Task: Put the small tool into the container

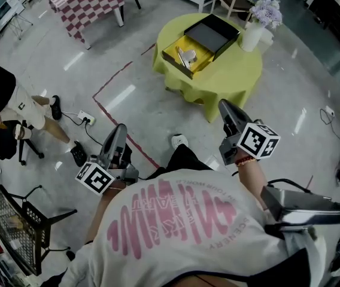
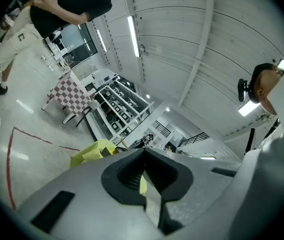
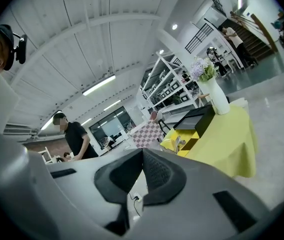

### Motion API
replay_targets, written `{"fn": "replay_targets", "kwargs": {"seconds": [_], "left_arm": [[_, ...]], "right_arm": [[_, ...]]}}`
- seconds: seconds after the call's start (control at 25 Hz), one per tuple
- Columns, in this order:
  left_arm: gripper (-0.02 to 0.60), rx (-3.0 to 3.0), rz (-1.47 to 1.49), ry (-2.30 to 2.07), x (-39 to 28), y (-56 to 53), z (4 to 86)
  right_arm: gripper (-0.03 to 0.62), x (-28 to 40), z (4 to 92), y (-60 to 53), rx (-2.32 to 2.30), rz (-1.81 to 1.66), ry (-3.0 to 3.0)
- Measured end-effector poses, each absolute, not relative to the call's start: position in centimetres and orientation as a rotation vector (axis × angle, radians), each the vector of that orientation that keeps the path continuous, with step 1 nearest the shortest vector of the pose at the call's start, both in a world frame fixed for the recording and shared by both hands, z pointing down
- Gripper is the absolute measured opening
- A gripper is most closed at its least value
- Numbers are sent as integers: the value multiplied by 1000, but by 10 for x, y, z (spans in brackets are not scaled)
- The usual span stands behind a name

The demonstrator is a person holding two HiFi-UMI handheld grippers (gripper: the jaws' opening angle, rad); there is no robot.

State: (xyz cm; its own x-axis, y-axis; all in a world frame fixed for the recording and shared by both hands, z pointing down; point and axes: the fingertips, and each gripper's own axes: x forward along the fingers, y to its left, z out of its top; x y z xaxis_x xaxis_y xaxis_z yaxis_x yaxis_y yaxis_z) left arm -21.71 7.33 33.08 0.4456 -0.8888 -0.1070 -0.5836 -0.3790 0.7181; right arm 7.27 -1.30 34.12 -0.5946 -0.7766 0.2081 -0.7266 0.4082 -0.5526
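Note:
On the round table with a yellow cloth (image 1: 230, 76) stands an open yellow box (image 1: 176, 51), its black lid (image 1: 213, 33) lying beside it. A small metal tool (image 1: 187, 57) lies inside the yellow box. My left gripper (image 1: 121, 129) and right gripper (image 1: 222, 104) are held near my body, well short of the table, jaws closed together with nothing between them. From the right gripper view the yellow box (image 3: 178, 142), the tool (image 3: 181, 143) and the black lid (image 3: 198, 118) show ahead. The left gripper view catches only a corner of the yellow cloth (image 2: 91, 153).
A white vase of flowers (image 1: 255, 31) stands on the table's far right. A checkered table (image 1: 86, 2) is at the far left. A seated person (image 1: 8, 103) and a power strip (image 1: 86, 118) are to the left. Red tape (image 1: 113, 82) marks the floor.

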Motion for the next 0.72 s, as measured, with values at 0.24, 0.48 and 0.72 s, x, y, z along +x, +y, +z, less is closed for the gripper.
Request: {"fn": "replay_targets", "kwargs": {"seconds": [0.24, 0.48, 0.72], "left_arm": [[8, 2062, -627, -1273, -218, 90, 345], [8, 2041, -643, -1315, -225, 97, 346], [8, 2026, -649, -1326, -223, 97, 347]], "right_arm": [[6, 75, 354, -3, -1381, -989, 2558], [6, 78, 361, 13, -1431, -967, 2629], [6, 86, 360, 18, -1456, -965, 2634]]}}
